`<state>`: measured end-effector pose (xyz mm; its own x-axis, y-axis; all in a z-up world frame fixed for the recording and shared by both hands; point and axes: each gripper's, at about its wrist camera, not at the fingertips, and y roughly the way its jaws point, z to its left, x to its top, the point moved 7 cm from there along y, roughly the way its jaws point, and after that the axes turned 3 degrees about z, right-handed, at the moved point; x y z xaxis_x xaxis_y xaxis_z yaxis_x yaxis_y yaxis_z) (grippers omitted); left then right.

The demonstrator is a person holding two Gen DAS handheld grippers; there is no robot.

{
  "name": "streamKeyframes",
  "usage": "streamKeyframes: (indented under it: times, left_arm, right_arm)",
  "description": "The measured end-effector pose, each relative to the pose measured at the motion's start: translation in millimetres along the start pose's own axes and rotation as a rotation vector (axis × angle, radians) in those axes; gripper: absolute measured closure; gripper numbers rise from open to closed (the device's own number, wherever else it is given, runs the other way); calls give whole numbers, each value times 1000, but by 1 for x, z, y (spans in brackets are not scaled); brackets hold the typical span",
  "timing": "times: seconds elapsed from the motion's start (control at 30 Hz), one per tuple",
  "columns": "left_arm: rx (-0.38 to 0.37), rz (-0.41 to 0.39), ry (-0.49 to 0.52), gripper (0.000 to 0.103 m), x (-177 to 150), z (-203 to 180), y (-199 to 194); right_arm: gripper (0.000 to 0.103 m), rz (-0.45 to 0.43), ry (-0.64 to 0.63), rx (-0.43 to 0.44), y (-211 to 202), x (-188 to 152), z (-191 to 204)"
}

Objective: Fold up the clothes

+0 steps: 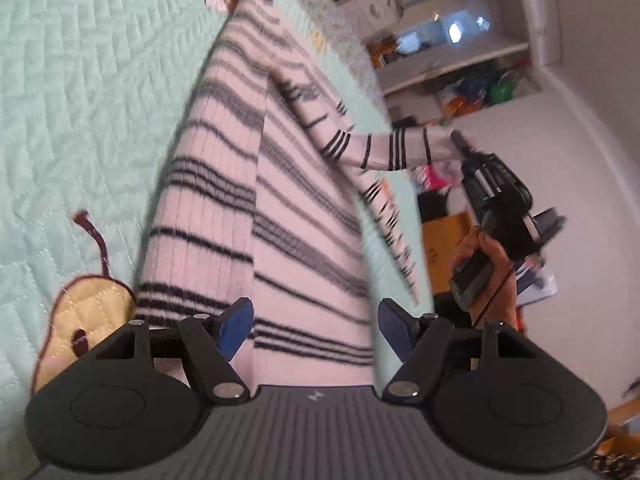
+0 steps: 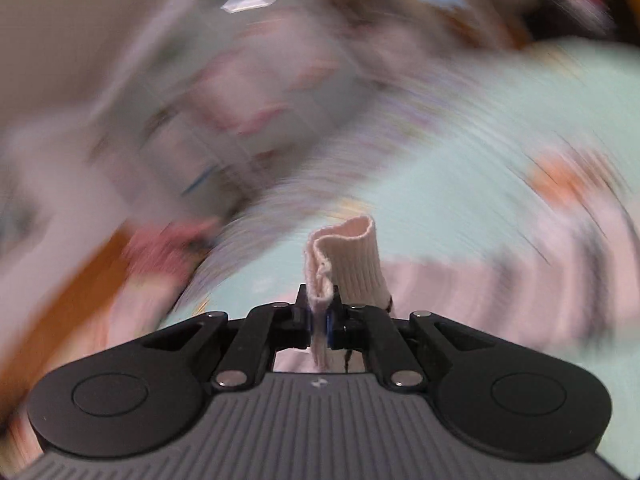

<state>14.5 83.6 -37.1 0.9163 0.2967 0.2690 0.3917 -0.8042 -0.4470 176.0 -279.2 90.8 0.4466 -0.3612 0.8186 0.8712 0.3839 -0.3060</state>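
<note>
right tool point(image 2: 319, 322) clamps sweater cuff point(image 2: 352, 264) | left tool point(image 1: 316, 328) spread above sweater point(image 1: 256, 200)

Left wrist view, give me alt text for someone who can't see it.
A pink sweater with dark stripes lies partly folded on a mint quilted bedspread, while the right tool holds its sleeve cuff lifted off to the side. The left tool hangs open over the sweater's hem, gripping nothing. A pear-shaped patch shows on the bedspread.
</note>
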Motion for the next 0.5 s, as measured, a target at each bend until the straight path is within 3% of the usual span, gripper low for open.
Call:
streamKeyframes:
  times: [0.1, 0.17, 0.27, 0.37, 0.5]
  left_arm:
    - [-8, -55, -20, 31, 6, 8, -21]
    - [5, -79, -42, 31, 7, 17, -30]
    - [21, -89, -87, 31, 8, 29, -35]
    - [32, -79, -108, 31, 4, 36, -36]
    - [29, -67, -112, 31, -1, 37, -30]
  right_arm:
    - [96, 81, -480, 163, 3, -21, 99]
    - [96, 164, -762, 245, -4, -69, 143]
    - [96, 279, -1053, 325, -21, -153, 169]
    - [97, 356, -1226, 364, -42, -223, 173]
    - [97, 374, -1263, 354, -49, -255, 172]
